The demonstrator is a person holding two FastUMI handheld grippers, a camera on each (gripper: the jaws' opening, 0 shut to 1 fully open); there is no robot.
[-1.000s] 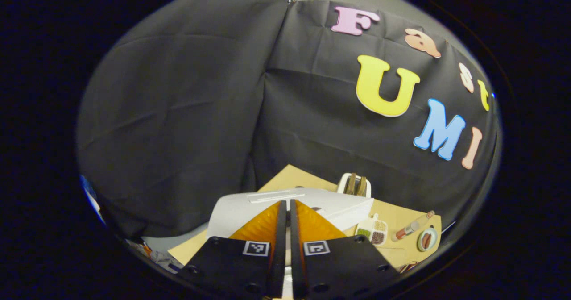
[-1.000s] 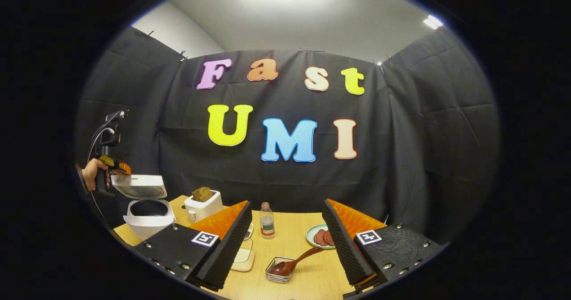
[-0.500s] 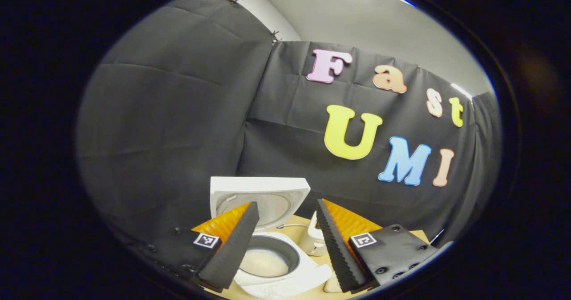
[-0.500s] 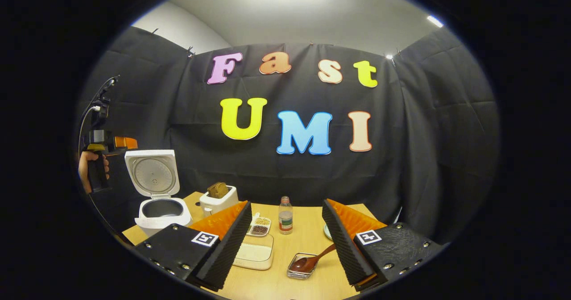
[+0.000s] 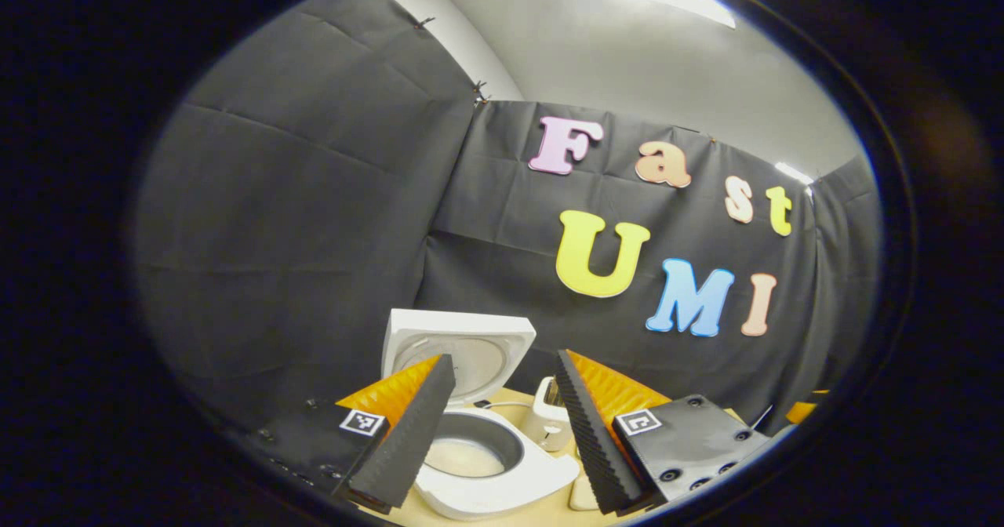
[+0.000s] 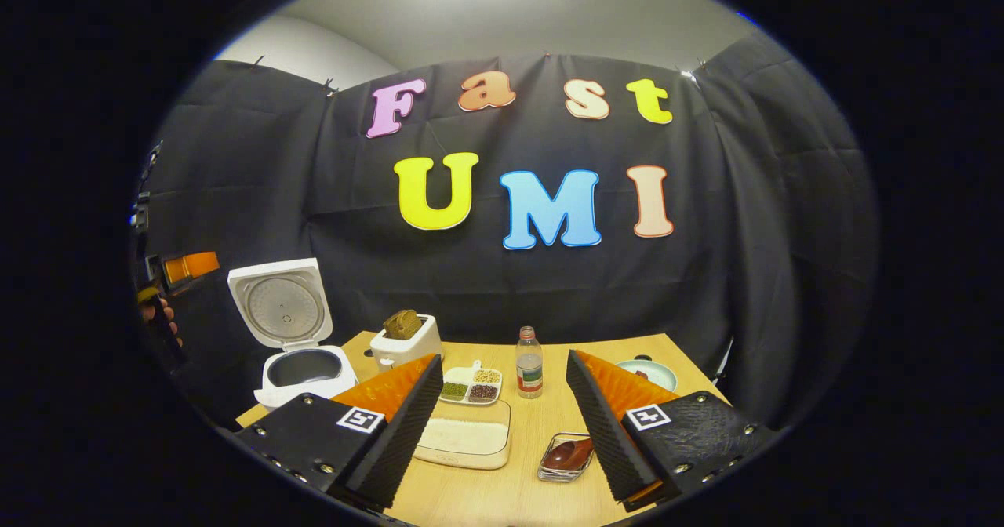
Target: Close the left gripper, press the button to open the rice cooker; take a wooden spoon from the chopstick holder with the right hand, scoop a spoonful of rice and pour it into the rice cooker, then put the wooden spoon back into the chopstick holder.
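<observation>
Here the rice cooker [image 6: 300,343] is white, standing at the left end of the wooden surface [image 6: 549,425] with its lid [image 6: 280,303] swung upright and the dark inner pot exposed; in the left gripper view the pot [image 5: 471,452] holds a pale layer at its bottom. The wooden spoon [image 6: 569,455] lies with its dark bowl in a small clear holder [image 6: 561,472] near the front. A clear tray of white rice [image 6: 463,441] sits beside it. No label is legible. The left claw [image 5: 502,421] is spread wide above the cooker, holding nothing. The right claw [image 6: 502,417] is likewise spread, empty, above the tray and spoon.
</observation>
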